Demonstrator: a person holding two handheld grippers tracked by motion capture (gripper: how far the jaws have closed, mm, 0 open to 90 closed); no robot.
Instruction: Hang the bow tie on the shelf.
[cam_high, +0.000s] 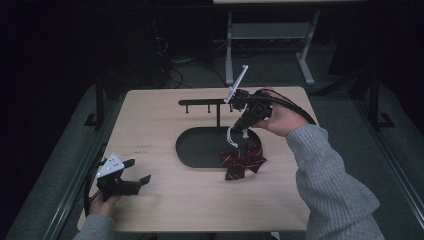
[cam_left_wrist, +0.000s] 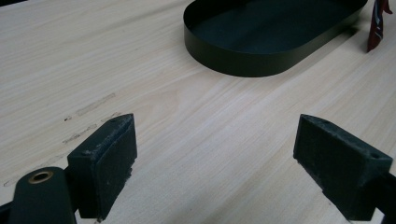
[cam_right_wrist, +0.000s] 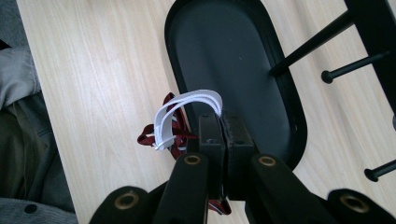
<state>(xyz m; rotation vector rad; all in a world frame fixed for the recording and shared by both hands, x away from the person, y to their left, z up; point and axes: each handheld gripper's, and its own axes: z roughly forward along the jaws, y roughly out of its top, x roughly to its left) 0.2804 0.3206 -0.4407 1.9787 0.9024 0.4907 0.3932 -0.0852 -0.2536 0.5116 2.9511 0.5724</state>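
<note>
Down at the near left corner of the counter (cam_high: 165, 200), the left hand-held gripper (cam_high: 134, 171) sits low in the person's left hand (cam_high: 102, 205), its jaws spread wide with nothing between them and aimed toward the middle of the counter. From its own camera the two black pads (cam_left_wrist: 105, 163) stand well apart over bare pale wood, with faint scuff marks (cam_left_wrist: 91, 109) to one side.

Across the counter, the right hand-held gripper (cam_high: 239, 131) is held by the right hand (cam_high: 280, 119), grey sleeve (cam_high: 330, 180) reaching in from the near right. It tilts downward over the near right end of the black oval tray (cam_high: 192, 147). Its jaws are pressed together on the white elastic strap (cam_right_wrist: 187, 109) of a dark red striped bow tie (cam_high: 243, 160). The strap loops up from the jaws and arches over to one side.

The bow itself lies at the tray's near right rim, partly over the edge and partly on the wood, its long axis running diagonally from near left to far right. Whether it rests fully or hangs a little from the strap, I cannot tell.

Behind the tray stands a black rack (cam_high: 210, 102): a thin upright post rising from the tray, carrying a horizontal bar with small pegs, the bar running left to right.
</note>
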